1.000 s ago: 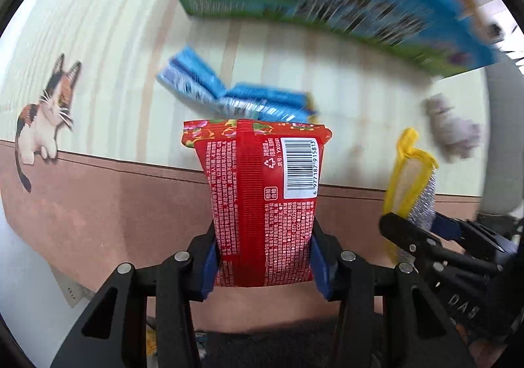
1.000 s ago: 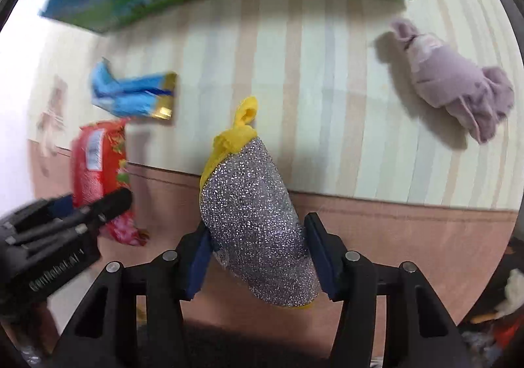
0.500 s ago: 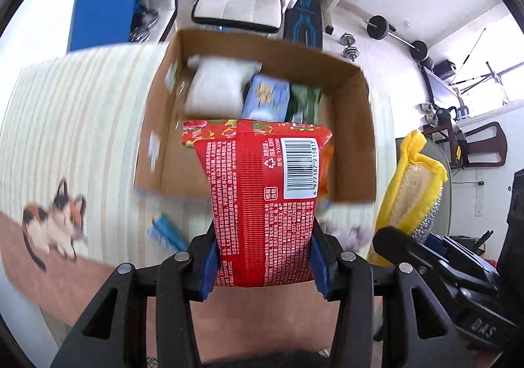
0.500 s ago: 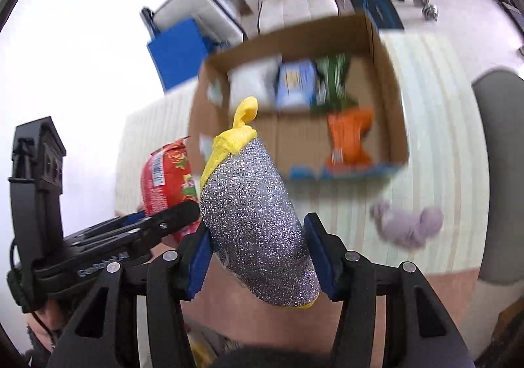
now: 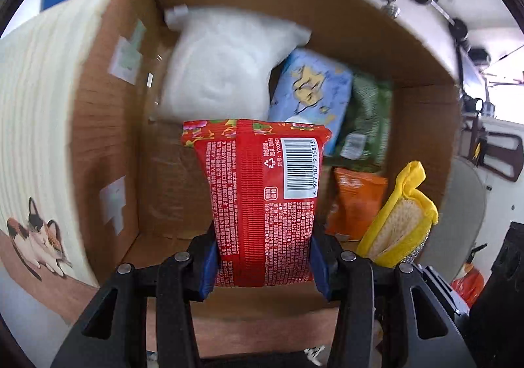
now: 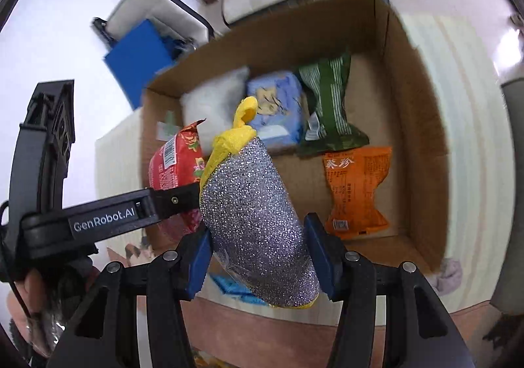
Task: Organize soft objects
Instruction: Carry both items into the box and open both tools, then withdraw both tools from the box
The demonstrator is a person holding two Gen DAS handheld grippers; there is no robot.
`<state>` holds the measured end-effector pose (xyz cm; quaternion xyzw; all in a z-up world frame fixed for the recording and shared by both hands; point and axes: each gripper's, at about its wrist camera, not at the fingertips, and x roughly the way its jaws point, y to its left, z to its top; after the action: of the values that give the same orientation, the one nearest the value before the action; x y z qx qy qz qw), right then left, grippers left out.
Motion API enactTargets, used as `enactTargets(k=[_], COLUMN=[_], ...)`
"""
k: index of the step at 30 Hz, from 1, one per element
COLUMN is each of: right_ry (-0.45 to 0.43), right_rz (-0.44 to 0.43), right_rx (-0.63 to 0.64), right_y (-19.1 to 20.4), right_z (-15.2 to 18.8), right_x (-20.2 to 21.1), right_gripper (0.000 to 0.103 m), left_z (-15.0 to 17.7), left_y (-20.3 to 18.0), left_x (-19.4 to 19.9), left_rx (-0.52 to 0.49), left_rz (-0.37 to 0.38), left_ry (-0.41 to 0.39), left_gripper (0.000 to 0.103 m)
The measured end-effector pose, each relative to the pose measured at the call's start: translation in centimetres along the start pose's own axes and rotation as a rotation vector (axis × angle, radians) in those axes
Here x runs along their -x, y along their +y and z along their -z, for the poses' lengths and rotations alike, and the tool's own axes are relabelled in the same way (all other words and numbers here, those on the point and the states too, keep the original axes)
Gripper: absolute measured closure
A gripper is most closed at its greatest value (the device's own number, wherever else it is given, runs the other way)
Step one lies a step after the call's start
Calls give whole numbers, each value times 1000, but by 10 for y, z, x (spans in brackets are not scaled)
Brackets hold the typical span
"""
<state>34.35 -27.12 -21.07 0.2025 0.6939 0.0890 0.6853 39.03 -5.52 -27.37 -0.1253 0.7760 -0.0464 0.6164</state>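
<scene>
Left wrist view: my left gripper [image 5: 263,256] is clamped on a red snack packet [image 5: 260,197], its 2 blue pads pressing the packet's lower sides. The packet stands upright in the middle of the frame, barcode toward the camera at 1 o'clock. Behind it lies an open cardboard box [image 5: 108,125]. Inside the box, a white pillow-like pack [image 5: 226,63] sits at 12 o'clock, a light blue pack [image 5: 311,96] just beside it at 1 o'clock, a green packet [image 5: 366,125] at 2 o'clock, and an orange packet [image 5: 357,201] at 3 o'clock. At 4 o'clock, a yellow-edged scouring sponge [image 5: 402,220] shows its pale inner face. At 8 o'clock, a cat picture [image 5: 36,243] is printed on the striped table mat [image 5: 36,99].

Right wrist view: my right gripper [image 6: 258,260] grips the same sponge [image 6: 255,214], silver glitter side up, its yellow loop pointing to 12 o'clock. The left gripper [image 6: 177,201] reaches in from 9 o'clock, holding the red packet [image 6: 173,165] over the box's near left part. The box [image 6: 422,125] fills the upper half; the white pack [image 6: 213,106], blue pack [image 6: 278,106] and green packet [image 6: 327,106] line its far side, and the orange packet [image 6: 357,188] lies nearer at 3 o'clock. A blue wrapper [image 6: 232,289] peeks out under the sponge, outside the box. A greyish soft object [image 6: 448,276] lies at 4 o'clock outside the box.
</scene>
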Motion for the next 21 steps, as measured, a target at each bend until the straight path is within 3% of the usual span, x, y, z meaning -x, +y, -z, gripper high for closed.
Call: enactTargets(k=[5, 13, 15, 17, 18, 21], right_ry=[41, 96, 97, 83, 82, 65], right_rz=[29, 61, 84, 110, 117, 147], right_rx=[-4, -4, 9, 20, 33, 58], right_y=[-10, -12, -9, -6, -3, 4], right_z=[-7, -12, -11, -8, -7, -5], right_x=[-35, -68, -69, -66, -65, -58], right_gripper=[46, 43, 23, 13, 13, 13], left_z=[-9, -12, -8, -2, 0, 13], left_y=[5, 9, 10, 8, 8, 8], left_x=[-30, -42, -36, -24, -19, 2], left_rx=[-1, -10, -19, -54, -67, -92], left_rz=[-24, -13, -3, -41, -60, -104], left_ry=[60, 121, 115, 72, 52, -21], left_gripper=[59, 58, 56, 43, 34, 21])
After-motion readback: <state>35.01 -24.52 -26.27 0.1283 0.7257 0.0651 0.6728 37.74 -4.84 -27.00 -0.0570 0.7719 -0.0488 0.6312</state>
